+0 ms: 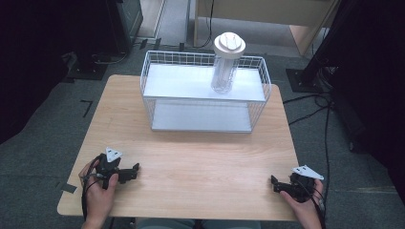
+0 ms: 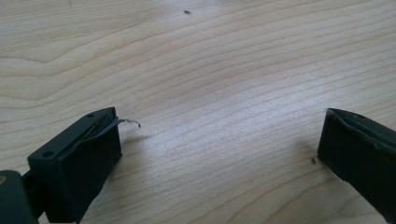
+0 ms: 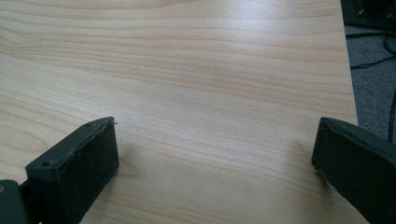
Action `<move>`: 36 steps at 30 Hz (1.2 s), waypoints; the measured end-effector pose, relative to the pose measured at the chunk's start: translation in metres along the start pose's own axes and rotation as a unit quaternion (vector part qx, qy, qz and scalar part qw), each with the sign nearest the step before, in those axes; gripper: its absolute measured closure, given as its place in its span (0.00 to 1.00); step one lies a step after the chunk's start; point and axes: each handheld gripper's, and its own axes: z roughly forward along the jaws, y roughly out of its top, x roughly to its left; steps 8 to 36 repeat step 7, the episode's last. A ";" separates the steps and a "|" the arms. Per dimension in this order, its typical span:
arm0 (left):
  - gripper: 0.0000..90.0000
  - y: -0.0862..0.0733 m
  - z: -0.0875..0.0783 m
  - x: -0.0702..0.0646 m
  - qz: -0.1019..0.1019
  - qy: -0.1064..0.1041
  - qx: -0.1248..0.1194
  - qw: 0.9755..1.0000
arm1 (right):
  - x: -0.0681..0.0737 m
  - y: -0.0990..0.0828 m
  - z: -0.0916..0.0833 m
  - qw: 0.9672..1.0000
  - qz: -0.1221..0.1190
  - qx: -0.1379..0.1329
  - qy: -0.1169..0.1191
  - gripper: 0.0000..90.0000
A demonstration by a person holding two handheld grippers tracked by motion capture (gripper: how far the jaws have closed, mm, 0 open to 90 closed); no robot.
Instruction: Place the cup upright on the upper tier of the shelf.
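Wooden table [image 1: 191, 162] carries a wire basket [image 1: 260, 90] holding a ribbed bottle [image 1: 224, 71]; both grippers [image 1: 135, 170] [image 1: 275, 182] gape wide, empty

Bare wood table [image 1: 200, 157] lies open at centre; at twelve o'clock the white wire rack [image 1: 205, 95] and its tall jar [image 1: 225, 67] block passage.

A clear ribbed jar [image 1: 224, 71] with a white lid stands upright on the white wire rack's [image 1: 203, 93] top shelf.
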 end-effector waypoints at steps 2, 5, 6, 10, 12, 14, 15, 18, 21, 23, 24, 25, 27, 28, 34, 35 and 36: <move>0.00 0.000 0.000 0.000 0.000 0.000 0.000 1.000 | 0.000 0.000 0.000 1.000 0.001 0.000 0.000 0.00; 0.00 0.000 0.000 0.000 0.000 0.000 0.000 1.000 | 0.000 0.000 0.000 1.000 -0.002 0.000 0.002 0.00; 0.00 0.000 0.000 0.000 0.000 0.000 0.000 1.000 | 0.000 0.000 0.000 1.000 -0.004 0.001 0.003 0.00; 0.00 0.000 0.000 0.000 0.000 0.000 0.000 1.000 | 0.000 0.000 0.000 1.000 -0.006 0.000 0.003 0.00; 0.00 0.000 0.000 0.000 0.000 0.000 0.000 1.000 | 0.000 0.000 0.000 1.000 -0.006 0.000 0.003 0.00; 0.00 0.000 0.000 0.000 0.000 0.000 0.000 1.000 | 0.000 0.000 0.000 1.000 -0.006 0.000 0.003 0.00; 0.00 0.000 0.000 0.000 0.000 0.000 0.000 1.000 | 0.000 0.000 0.000 1.000 -0.006 0.000 0.003 0.00; 0.00 0.000 0.000 0.000 0.000 0.000 0.000 1.000 | 0.000 0.000 0.000 1.000 -0.006 0.000 0.003 0.00; 0.00 0.000 0.000 0.000 0.000 0.000 0.000 1.000 | 0.000 0.000 0.000 1.000 -0.006 0.000 0.003 0.00; 0.00 0.000 0.000 0.000 0.000 0.000 0.000 1.000 | 0.000 0.000 0.000 1.000 -0.006 0.000 0.003 0.00; 0.00 0.000 0.000 0.000 0.000 0.000 0.000 1.000 | 0.000 0.000 0.000 1.000 -0.006 0.000 0.003 0.00; 0.00 0.000 0.000 0.000 0.000 0.000 0.000 1.000 | 0.000 0.000 0.000 1.000 -0.006 0.000 0.003 0.00; 0.00 0.000 0.000 0.000 0.000 0.000 0.000 1.000 | 0.000 0.000 0.000 1.000 -0.006 0.000 0.003 0.00; 0.00 0.000 0.000 0.000 0.000 0.000 0.000 1.000 | 0.000 0.000 0.000 1.000 -0.006 0.000 0.003 0.00; 0.00 0.000 0.000 0.000 0.000 0.000 0.000 1.000 | 0.000 0.000 0.000 1.000 -0.006 0.000 0.003 0.00; 0.00 0.000 0.000 0.000 0.000 0.000 0.000 1.000 | 0.000 0.000 0.000 1.000 -0.006 0.000 0.003 0.00; 0.00 0.000 0.000 0.000 0.000 0.000 0.000 1.000 | 0.000 0.000 0.000 1.000 -0.006 0.000 0.003 0.00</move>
